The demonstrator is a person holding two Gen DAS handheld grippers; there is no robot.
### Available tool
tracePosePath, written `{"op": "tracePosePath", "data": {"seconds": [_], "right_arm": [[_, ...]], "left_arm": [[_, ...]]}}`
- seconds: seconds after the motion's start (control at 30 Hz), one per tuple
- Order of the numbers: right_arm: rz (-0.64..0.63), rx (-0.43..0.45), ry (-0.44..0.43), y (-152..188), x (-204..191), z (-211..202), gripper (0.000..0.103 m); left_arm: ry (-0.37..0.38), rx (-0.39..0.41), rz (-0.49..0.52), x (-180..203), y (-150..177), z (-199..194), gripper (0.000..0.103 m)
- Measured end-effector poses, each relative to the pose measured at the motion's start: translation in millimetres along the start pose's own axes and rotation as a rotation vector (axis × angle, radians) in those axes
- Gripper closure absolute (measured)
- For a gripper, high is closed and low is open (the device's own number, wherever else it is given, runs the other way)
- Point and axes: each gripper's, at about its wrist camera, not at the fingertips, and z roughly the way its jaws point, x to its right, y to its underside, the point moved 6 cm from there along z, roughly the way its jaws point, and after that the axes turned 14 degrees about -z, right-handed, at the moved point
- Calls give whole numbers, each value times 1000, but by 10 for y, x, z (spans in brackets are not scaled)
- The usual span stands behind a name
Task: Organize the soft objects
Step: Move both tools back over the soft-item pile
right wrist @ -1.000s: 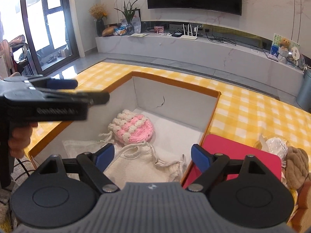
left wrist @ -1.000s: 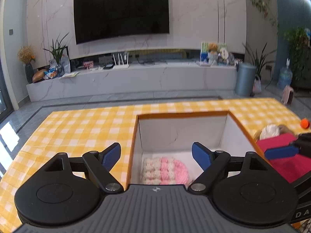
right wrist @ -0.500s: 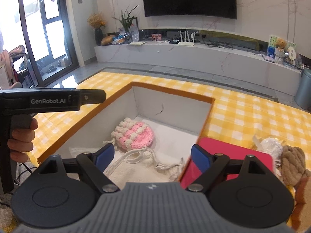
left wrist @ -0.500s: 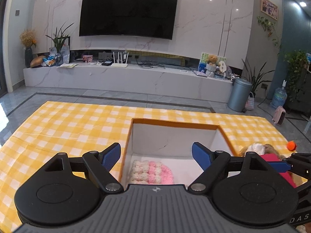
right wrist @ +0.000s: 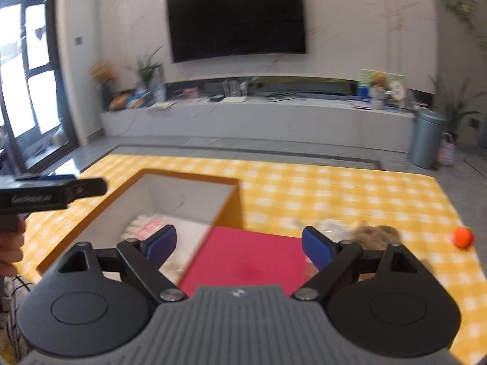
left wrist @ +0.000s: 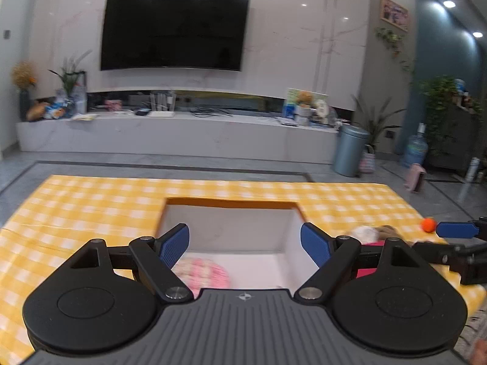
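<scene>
An open white-walled box (left wrist: 283, 231) (right wrist: 188, 200) sits sunk in the yellow checked cloth. A pink and white knitted piece (left wrist: 202, 272) (right wrist: 146, 226) lies inside it. A red flat pad (right wrist: 243, 261) lies right of the box, with a white soft item (right wrist: 333, 226) and a brown plush toy (right wrist: 374, 234) beyond it. My left gripper (left wrist: 245, 245) is open and empty, raised above the near side of the box. My right gripper (right wrist: 239, 246) is open and empty above the red pad.
A small orange ball (right wrist: 462, 237) (left wrist: 428, 224) lies on the cloth at the right. The left gripper's body (right wrist: 51, 194) shows at the left of the right wrist view. A TV wall, a low cabinet and a grey bin (right wrist: 426, 138) stand behind the table.
Both grippers have lifted and tilted up, so the box and its contents sit lower in view. The right gripper has swung right, from over the box to over the red pad. Both stay open.
</scene>
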Motion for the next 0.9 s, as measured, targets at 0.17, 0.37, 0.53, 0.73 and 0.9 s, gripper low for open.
{"op": "tracePosePath", "data": {"seconds": [0.17,0.37,0.53,0.73,0.9], "right_arm": [[47,-41,118,254,472,-239,14],[72,-144,357,568,1038,-295,13],[128,-184,351,791,1258,-129,13],[196,-215,331,1010,1433,-48,10],[265,-250,330,1126,1598,121,10]], "left_arm": [[106,-54,0,223,72,21,6],[123,-63,66,499,164,-39,6],[148,-115,124,829,260,23,6],[143,-151,214,1227,448,102,6],[161,-223,239,1554,593,259,6]]}}
